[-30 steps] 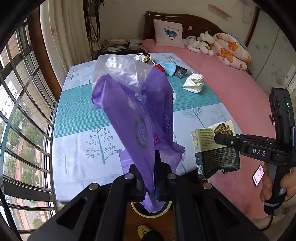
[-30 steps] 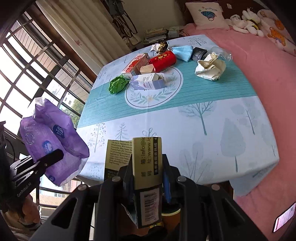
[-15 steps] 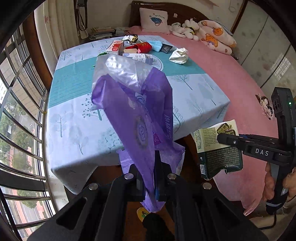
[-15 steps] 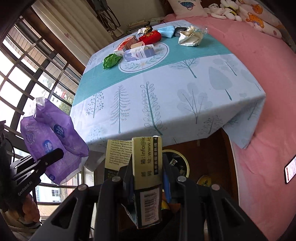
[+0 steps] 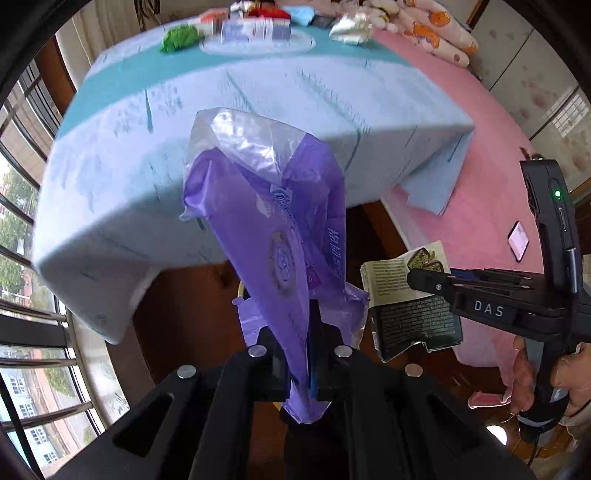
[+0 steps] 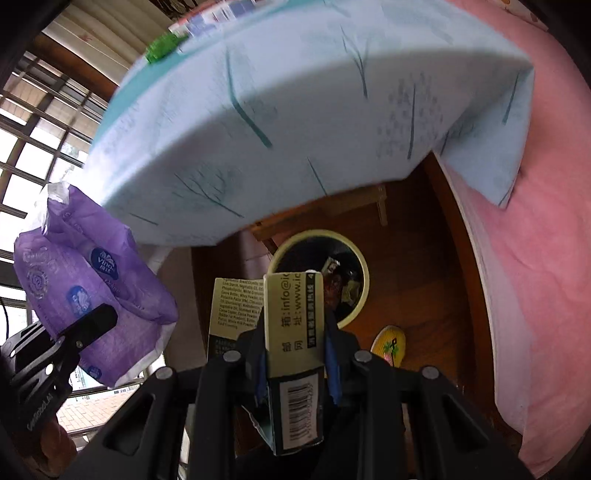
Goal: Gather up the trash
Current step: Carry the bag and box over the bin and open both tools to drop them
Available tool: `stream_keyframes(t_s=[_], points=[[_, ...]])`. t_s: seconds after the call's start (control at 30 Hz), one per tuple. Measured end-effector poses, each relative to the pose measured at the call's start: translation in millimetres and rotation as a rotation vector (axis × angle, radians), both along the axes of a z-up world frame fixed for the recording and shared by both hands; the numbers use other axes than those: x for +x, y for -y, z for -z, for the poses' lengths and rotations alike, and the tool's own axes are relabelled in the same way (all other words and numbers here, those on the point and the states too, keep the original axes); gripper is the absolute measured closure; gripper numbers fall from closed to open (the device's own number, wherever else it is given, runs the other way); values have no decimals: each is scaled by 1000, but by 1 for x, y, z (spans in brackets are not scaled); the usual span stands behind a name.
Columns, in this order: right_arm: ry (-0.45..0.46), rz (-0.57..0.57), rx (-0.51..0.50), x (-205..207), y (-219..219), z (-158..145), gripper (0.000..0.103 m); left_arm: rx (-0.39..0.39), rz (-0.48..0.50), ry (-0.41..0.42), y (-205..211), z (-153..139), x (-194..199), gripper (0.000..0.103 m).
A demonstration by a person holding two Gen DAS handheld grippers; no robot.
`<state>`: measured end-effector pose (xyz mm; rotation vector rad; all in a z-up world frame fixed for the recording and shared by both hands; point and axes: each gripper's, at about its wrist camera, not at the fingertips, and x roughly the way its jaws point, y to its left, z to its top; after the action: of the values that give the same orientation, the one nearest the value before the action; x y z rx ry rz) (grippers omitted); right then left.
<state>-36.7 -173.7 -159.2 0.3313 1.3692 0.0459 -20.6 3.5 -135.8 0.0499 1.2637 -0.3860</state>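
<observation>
Two handheld grippers, each w/ a piece of trash, held low beside a cloth-covered surface (image 5: pixel 229 122) next to a pink bed (image 5: pixel 491 122).

Left gripper (image 5: pixel 301 354): jaws closed tight on a purple plastic wrapper (image 5: pixel 273 229), pinched near its lower end. The wrapper stands up and forward from the jaws, crumpled, w/ a clear, colourless section at the top. In the right wrist view the same wrapper (image 6: pixel 88 295) shows at far left, clamped by the left gripper (image 6: pixel 92 325).

Right gripper (image 6: pixel 295 354): jaws closed on a flattened dark green and pale yellow carton (image 6: pixel 293 332), barcode on the near end, printed text up the side. The carton points forward out of the jaws. In the left wrist view the carton (image 5: pixel 410 295) sits at right, beside the purple wrapper but apart from it, gripped by the right gripper (image 5: pixel 424 280); the person's hand (image 5: pixel 561 376) is round the handle.

Beyond the carton, on the wooden floor under the surface's edge, a round bin (image 6: pixel 321 277) w/ a pale rim, dark inside, some rubbish already in it. A yellow object (image 6: pixel 388 347) lies on the floor just beside the bin; too small to identify.

More trash on the far part of the surface: a green crumpled wrapper (image 5: pixel 181 37), small boxes (image 5: pixel 255 27), a white crumpled paper (image 5: pixel 351 27). Blurred.
</observation>
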Motion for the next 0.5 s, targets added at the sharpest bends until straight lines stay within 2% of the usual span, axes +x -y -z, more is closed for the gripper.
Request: stream_keyframes(t_s=[0.33,0.5], points=[[-82,52,-40,9,12,130,78,59,-37,-139,30,153,10,98],[-83,56,-57,23,16,184,78,85,-48,-158,42,214,28,98]])
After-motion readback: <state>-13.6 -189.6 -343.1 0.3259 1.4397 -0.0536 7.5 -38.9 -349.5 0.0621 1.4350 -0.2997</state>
